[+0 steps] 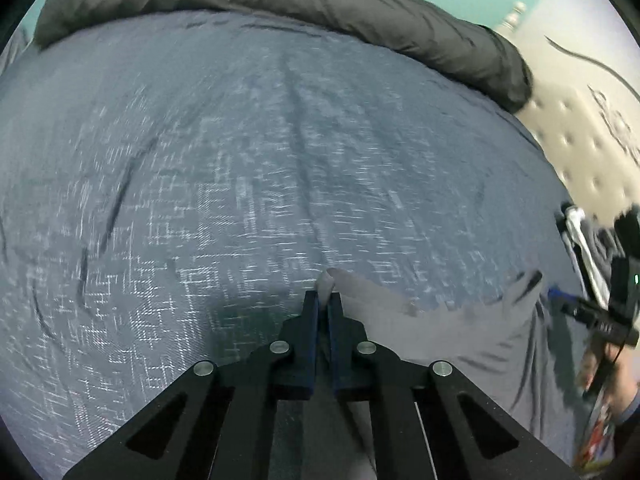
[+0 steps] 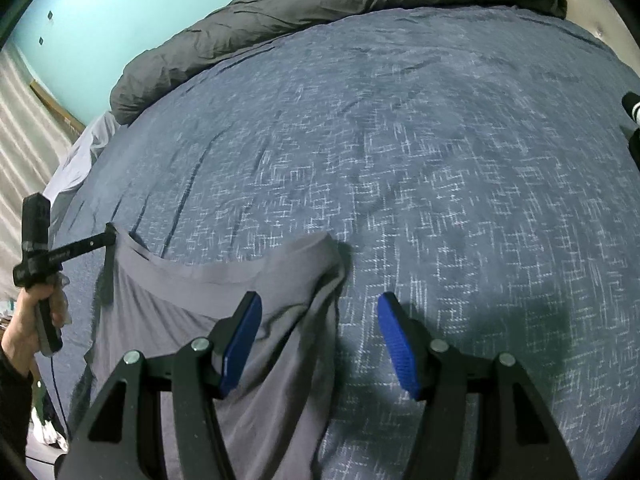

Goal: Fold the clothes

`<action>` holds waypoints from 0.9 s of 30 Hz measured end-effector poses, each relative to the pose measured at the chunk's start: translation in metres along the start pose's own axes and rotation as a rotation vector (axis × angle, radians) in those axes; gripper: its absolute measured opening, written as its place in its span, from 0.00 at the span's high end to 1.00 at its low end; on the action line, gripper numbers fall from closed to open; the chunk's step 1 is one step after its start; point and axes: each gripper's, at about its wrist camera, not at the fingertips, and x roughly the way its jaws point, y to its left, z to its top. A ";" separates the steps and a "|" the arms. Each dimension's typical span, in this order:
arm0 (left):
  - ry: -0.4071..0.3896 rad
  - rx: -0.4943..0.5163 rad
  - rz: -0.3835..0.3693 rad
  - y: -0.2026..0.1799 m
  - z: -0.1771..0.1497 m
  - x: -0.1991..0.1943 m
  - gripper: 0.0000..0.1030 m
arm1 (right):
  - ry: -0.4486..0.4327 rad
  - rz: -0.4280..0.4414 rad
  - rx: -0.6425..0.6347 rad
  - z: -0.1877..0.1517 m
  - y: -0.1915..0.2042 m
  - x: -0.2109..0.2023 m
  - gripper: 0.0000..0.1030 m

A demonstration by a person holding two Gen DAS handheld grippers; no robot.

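Grey shirt (image 2: 248, 280): L tongs (image 1: 323, 300) pinching, R tongs (image 2: 320, 320) agape.

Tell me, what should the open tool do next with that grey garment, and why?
Probably the right tool should close on the near corner of the grey garment. Its jaws stand wide open over that corner, while the left tool already pinches the other corner above the blue bedspread.
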 end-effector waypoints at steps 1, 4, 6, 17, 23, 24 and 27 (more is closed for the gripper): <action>0.001 -0.012 -0.001 0.003 0.000 0.001 0.96 | -0.001 -0.003 -0.007 0.001 0.002 0.001 0.41; 0.005 -0.047 -0.004 0.011 0.001 0.004 0.96 | 0.000 -0.020 -0.028 0.004 0.006 0.005 0.41; 0.007 -0.071 -0.006 0.017 0.002 0.006 0.96 | 0.004 -0.030 -0.042 0.006 0.007 0.008 0.41; 0.007 -0.123 -0.020 0.032 0.004 0.008 0.96 | 0.010 -0.042 -0.086 0.021 0.014 0.031 0.91; -0.012 -0.096 -0.011 0.031 0.007 -0.001 0.96 | -0.055 -0.081 -0.117 0.031 0.015 0.025 0.99; -0.015 -0.096 -0.010 0.032 0.008 -0.002 0.96 | -0.082 -0.091 -0.113 0.034 0.015 0.021 0.99; -0.024 -0.095 -0.008 0.036 0.010 -0.007 0.96 | -0.120 -0.118 -0.105 0.043 0.016 0.016 0.99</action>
